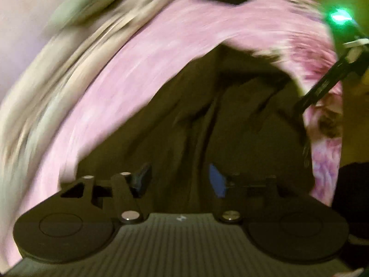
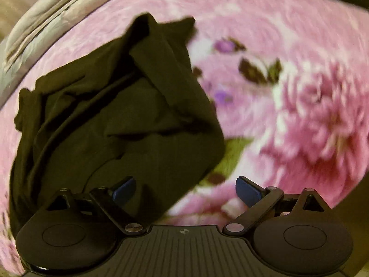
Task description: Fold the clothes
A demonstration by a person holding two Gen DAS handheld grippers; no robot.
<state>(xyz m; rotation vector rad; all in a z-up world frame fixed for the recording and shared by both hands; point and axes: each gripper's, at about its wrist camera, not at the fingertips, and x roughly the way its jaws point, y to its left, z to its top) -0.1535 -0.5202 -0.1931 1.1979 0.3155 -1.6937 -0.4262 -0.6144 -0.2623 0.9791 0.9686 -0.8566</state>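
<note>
Centrally, the blue-padded fingers (image 2: 248, 190) of the right gripper (image 2: 184, 190) are shown spread wide and empty; one pad overlaps the near edge of the dark olive garment (image 2: 120, 120), the other is seen beside it over the pink floral blanket (image 2: 299, 106). The left gripper (image 1: 180, 180) is likewise seen parted, moderately, with nothing clamped; dark cloth (image 1: 207, 127) fills the gap beyond its fingers (image 1: 216, 180), though contact cannot be judged through the motion blur. The garment is seen bunched and creased on the blanket, so folding is judged hardly begun. Both grippers are probably held open so that an edge can be sought. Beyond the garment, a pale grey cover (image 2: 34, 34) borders the blanket.
</note>
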